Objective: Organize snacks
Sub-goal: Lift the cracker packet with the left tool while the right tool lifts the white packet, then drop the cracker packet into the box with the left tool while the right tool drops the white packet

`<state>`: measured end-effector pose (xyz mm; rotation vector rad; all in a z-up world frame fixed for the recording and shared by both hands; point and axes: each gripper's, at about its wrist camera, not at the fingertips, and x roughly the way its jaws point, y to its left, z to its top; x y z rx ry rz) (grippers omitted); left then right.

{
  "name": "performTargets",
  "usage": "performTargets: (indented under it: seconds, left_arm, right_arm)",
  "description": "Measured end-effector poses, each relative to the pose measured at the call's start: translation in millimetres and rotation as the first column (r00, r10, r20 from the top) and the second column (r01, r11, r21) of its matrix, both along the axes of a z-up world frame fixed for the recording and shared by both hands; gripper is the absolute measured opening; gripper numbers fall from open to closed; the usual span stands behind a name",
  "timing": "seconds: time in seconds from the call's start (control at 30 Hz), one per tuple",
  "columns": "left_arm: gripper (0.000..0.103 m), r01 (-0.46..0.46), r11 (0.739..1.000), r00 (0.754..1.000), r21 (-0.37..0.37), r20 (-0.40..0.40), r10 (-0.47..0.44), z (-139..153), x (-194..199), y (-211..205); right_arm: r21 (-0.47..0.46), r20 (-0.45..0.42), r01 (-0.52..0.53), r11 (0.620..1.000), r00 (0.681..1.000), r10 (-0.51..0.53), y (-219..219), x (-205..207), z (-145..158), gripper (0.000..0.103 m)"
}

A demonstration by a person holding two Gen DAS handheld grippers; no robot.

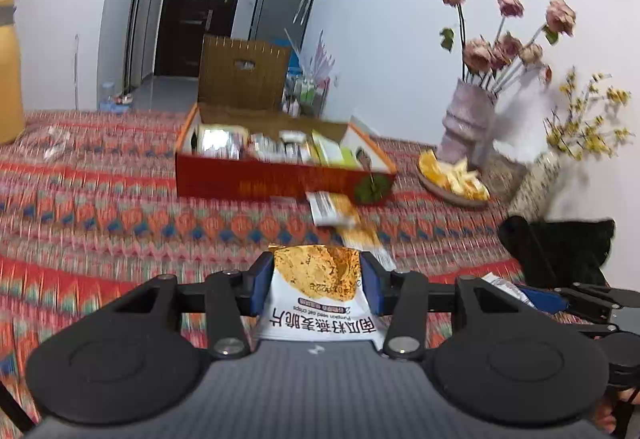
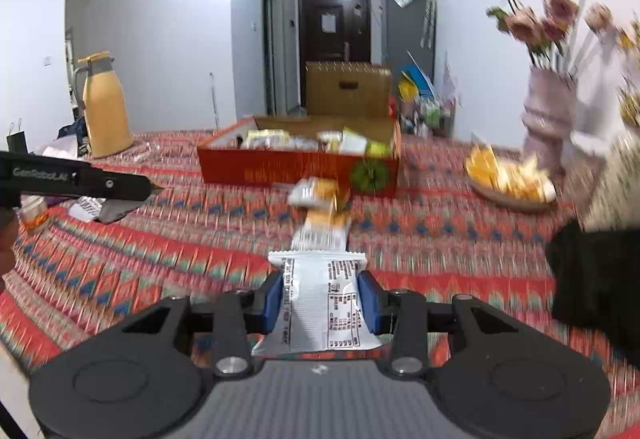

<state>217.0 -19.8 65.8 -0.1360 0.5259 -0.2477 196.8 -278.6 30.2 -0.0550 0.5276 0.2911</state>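
From the left wrist view, the left gripper [image 1: 316,289] has its blue pads [image 1: 259,289] closed against the sides of an oat crisps packet [image 1: 316,299], which stands between them with its printed front facing the camera, upside down, and its crimped top edge pointing away. Beyond it the counter [image 1: 100,207] is covered in a red, orange and blue patterned cloth. Two more snack packets [image 1: 334,209] lie on the cloth just in front of the red box [image 1: 280,185], which sits open and already packed with assorted snacks; its lid stands up behind. To the right a plate of orange peel [image 1: 454,179] rests near a vase of dried roses [image 1: 466,123], and the right gripper shows at the far right edge, holding a pale wrapper. From the right wrist view, the right gripper [image 2: 322,301] is likewise closed on a white snack packet [image 2: 320,303], back side up with its nutrition table showing, the pads pressing both long edges. The same loose packets [image 2: 320,207] lie ahead between this gripper and the red box [image 2: 298,169]. A yellow thermos jug [image 2: 103,107] stands at the far left of the counter, and the tip of the left gripper [image 2: 132,185] pokes in from the left, above a crumpled wrapper. Everything past the grippers is blurred.
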Motion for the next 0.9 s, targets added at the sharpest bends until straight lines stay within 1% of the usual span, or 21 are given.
performTargets:
  seconds: [0.1, 0.17, 0.27, 0.37, 0.47, 0.57, 0.67, 0.7, 0.77, 0.83, 0.9]
  left_arm:
    - [0.046, 0.006, 1.0, 0.999, 0.003, 0.043, -0.006, 14.4, 36.1, 3.1]
    - [0.046, -0.009, 1.0, 0.997, 0.012, 0.071, 0.008, 22.8, 66.7, 5.8]
    - [0.046, -0.032, 0.999, 0.995, 0.011, 0.092, 0.031, 32.8, 117.8, 8.9]
    - [0.046, -0.058, 0.998, 0.994, 0.016, 0.098, 0.056, 31.9, 169.4, 9.5]
    - [0.046, -0.092, 0.996, 0.994, -0.006, 0.058, 0.093, 18.3, 221.2, 12.0]
    - [0.046, -0.126, 0.992, 0.991, -0.02, 0.031, 0.127, 0.4, 262.9, 14.6]
    - [0.047, -0.178, 0.982, 0.984, -0.058, 0.004, 0.179, -21.3, 291.6, 17.7]
    - [0.047, -0.195, 0.978, 0.981, -0.076, -0.007, 0.195, -28.6, 297.9, 19.2]
    - [0.048, -0.195, 0.979, 0.98, -0.062, -0.043, 0.193, -42.0, 307.8, 16.6]
    - [0.056, -0.186, 0.981, 0.982, -0.055, -0.05, 0.183, -48.8, 308.0, 15.1]
    - [0.061, -0.165, 0.985, 0.986, -0.056, -0.045, 0.163, -47.3, 303.7, 16.1]
  right_arm:
    - [-0.033, 0.048, -0.023, 0.999, 0.999, 0.024, 6.4, 38.6, 16.7, 0.04]
    - [-0.04, 0.076, -0.038, 0.998, 0.996, 0.041, 11.6, 67.4, 28.8, 0.04]
    - [-0.045, 0.109, -0.07, 0.997, 0.991, 0.074, 22.2, 119.2, 45.3, 0.04]
    - [-0.022, 0.111, -0.098, 0.995, 0.989, 0.1, 35.4, 180.7, 51.3, 0.04]
    - [0.051, 0.055, -0.11, 0.993, 0.993, 0.107, 47.8, 247.9, 43.1, 0.04]
    - [0.071, 0.002, -0.083, 0.994, 0.997, 0.083, 65.9, 306.5, 24.9, 0.04]
    - [0.123, -0.077, -0.05, 0.991, 0.995, 0.06, 79.4, 354.9, -2.0, 0.041]
    - [0.128, -0.105, -0.025, 0.991, 0.994, 0.038, 82.7, 368.6, -11.7, 0.042]
    - [0.106, -0.158, 0.012, 0.994, 0.987, 0.005, 90.1, 386.6, -26.6, 0.043]
    - [0.131, -0.167, 0.019, 0.991, 0.986, 0.003, 87.8, 390.3, -33.5, 0.055]
    - [0.163, -0.16, 0.015, 0.987, 0.987, 0.011, 81.6, 384.9, -32.2, 0.056]
